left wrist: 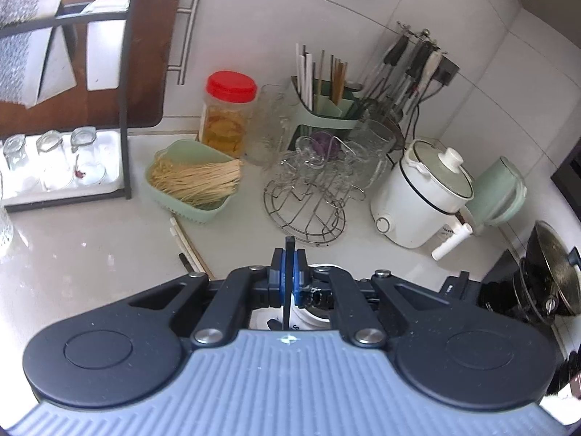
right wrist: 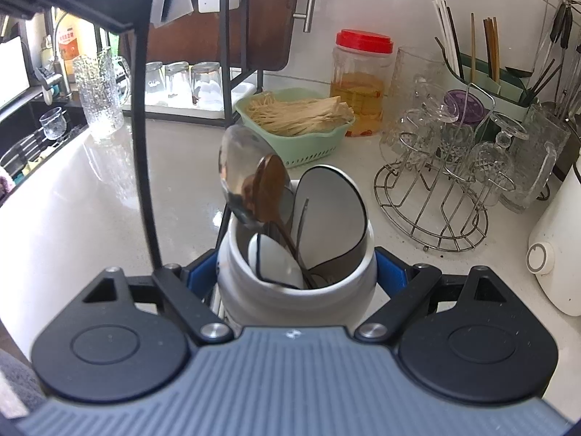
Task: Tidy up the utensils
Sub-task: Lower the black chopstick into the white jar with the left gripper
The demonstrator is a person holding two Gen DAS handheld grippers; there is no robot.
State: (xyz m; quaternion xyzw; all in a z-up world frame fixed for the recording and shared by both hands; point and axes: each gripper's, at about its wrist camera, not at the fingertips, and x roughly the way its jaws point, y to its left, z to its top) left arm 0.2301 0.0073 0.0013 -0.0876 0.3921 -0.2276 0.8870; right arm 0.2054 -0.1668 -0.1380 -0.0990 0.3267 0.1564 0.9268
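Holding a thin black utensil handle (left wrist: 289,272) upright, the left tongs (left wrist: 289,272) are clamped narrow on it, above the white jar (right wrist: 296,283). In the right wrist view the same dark handle is showing as a long curved rod at the left of the picture. The right tongs (right wrist: 296,272) are standing wide around the jar, blue pads (right wrist: 390,272) against its sides, steadying it on the pale surface (right wrist: 90,200).

The jar is already carrying a steel spoon (right wrist: 236,178), a brown spoon (right wrist: 268,189) and a white-faced scoop (right wrist: 332,210).

Judgement: the step in hand is loading the black utensil into the jar. The next move is calling for lowering the handle into the free gap among the spoons, then releasing. Several chopsticks (left wrist: 185,239) are lying loose on the surface near the green basket (left wrist: 189,181), not yet sorted.
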